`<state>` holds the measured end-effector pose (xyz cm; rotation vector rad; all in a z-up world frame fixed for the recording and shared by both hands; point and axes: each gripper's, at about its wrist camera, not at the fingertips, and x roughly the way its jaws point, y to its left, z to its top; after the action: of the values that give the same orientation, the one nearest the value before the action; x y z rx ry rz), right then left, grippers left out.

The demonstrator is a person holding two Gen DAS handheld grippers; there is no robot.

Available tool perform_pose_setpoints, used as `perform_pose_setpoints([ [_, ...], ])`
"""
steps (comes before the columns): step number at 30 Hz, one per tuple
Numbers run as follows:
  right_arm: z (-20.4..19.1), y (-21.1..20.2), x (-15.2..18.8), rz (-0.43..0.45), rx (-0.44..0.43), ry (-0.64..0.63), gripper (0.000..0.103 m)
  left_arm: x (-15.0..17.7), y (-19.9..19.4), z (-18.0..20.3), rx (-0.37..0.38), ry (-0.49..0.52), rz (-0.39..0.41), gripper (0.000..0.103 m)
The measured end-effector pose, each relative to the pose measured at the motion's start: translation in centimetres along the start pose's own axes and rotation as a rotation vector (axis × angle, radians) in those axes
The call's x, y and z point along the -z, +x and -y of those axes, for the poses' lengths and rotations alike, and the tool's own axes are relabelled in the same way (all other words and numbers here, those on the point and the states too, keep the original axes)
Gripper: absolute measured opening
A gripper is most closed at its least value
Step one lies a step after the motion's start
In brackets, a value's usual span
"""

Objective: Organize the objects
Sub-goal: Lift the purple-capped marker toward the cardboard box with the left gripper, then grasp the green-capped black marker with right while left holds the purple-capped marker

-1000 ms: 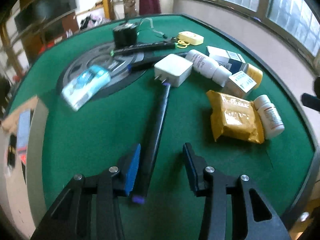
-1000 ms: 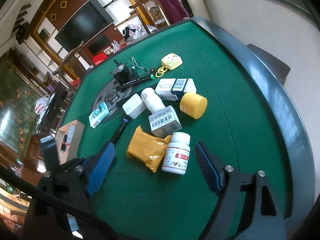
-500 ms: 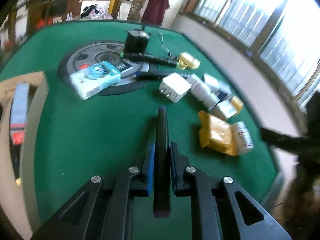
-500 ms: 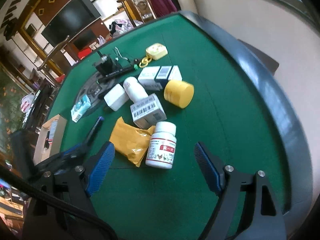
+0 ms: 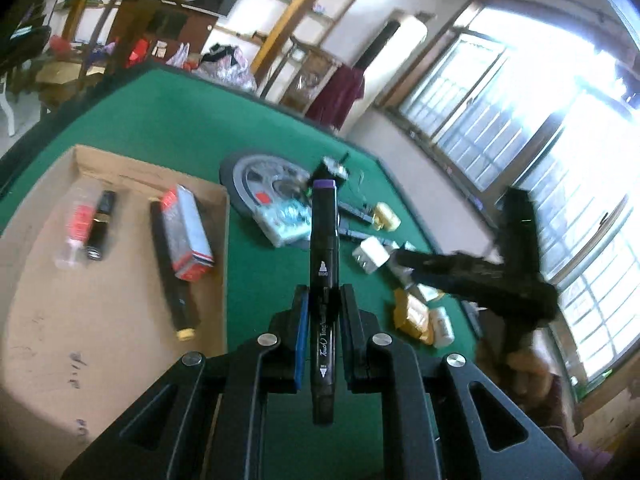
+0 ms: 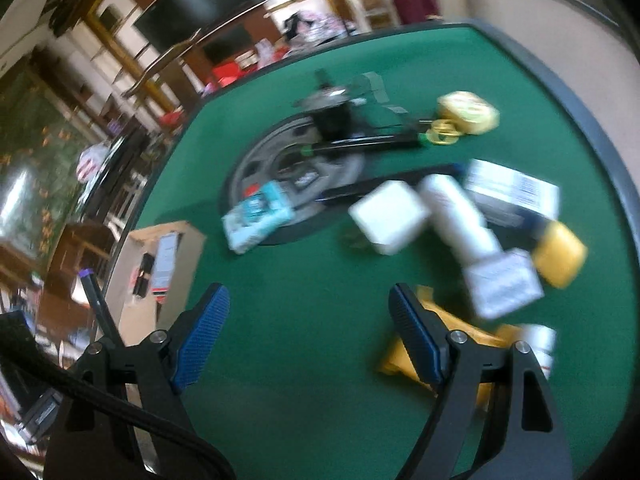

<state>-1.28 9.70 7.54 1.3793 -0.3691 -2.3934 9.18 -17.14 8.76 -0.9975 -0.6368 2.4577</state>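
Lifted since a second ago: black marker (image 5: 322,276), then flat on the desk (image 5: 192,132) between spread fingers, now off the felt and clamped by the left gripper (image 5: 323,322); fingers closed flat against its barrel, long axis running straight ahead along them, purple-capped end forward, rear end jutting back past the grip.

Cardboard box (image 5: 100,300): ahead and to the left of the left fingers, below the marker; already holds a clear bottle, a small dark tube, a red-and-grey carton (image 5: 188,236) and a long dark pen; judged the marker's destination, so the carry goes leftward, and the left hand is the nearer one.

Right gripper (image 6: 310,336): fingers spread wide, nothing between them, bare felt beneath; loose pile ahead and to their right, white charger (image 6: 388,216), white bottle, yellow packet (image 6: 408,356).

Hard to make out: right view badly motion-blurred, labels unreadable; packet partly covered by the right finger; left view shows the other tool only as a dark smear.
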Motion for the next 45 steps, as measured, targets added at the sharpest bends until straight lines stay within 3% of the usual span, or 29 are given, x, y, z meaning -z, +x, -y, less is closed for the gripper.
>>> perform_pose_setpoints([
  [3,-1.5,1.9,-0.8,-0.011,0.027,-0.024,0.082,-0.4,-2.0,-1.1,0.034,0.002,0.055,0.012],
  [7,-1.3,2.1,-3.2,0.040,0.142,-0.055,0.082,-0.6,-3.5,-2.2,0.089,0.018,0.092,0.012],
  [12,-1.0,4.0,-6.5,-0.049,0.259,-0.143,0.082,-0.9,-4.3,-3.9,0.175,0.006,0.118,0.012],
  [16,-1.5,6.1,-8.4,-0.077,0.476,-0.318,0.082,-0.9,-4.5,-4.7,0.204,0.004,0.124,0.012],
  [18,-1.3,7.5,-9.4,-0.094,0.529,-0.396,0.081,-1.2,-4.3,-5.2,0.214,0.005,0.113,0.012],
  [24,-0.9,11.6,-11.5,-0.176,0.475,-0.497,0.081,-1.7,-4.3,-5.9,0.200,0.007,0.100,0.012],
  [28,0.7,13.9,-12.9,-0.216,0.432,-0.480,0.078,-2.1,-4.1,-6.3,0.181,-0.006,0.100,0.012],
  [30,2.1,14.7,-13.7,-0.256,0.384,-0.419,0.067,-2.0,-3.9,-6.2,0.165,-0.005,0.105,0.012],
  [32,3.6,14.5,-14.2,-0.273,0.288,-0.311,0.048,-2.0,-3.5,-6.1,0.152,-0.012,0.108,0.012],
  [34,3.8,14.0,-14.1,-0.262,0.278,-0.301,0.044,-2.1,-3.0,-6.1,0.144,-0.017,0.106,0.012],
  [36,3.6,13.3,-13.7,-0.268,0.258,-0.301,0.032,-2.2,-2.6,-6.0,0.138,-0.020,0.104,0.012],
  [38,3.4,12.8,-13.1,-0.278,0.228,-0.290,0.031,-2.3,-2.2,-5.8,0.137,-0.023,0.098,0.012],
  [45,1.5,11.6,-10.7,-0.178,0.315,-0.432,0.029,-1.7,-2.3,-5.0,0.134,-0.022,0.095,0.012],
])
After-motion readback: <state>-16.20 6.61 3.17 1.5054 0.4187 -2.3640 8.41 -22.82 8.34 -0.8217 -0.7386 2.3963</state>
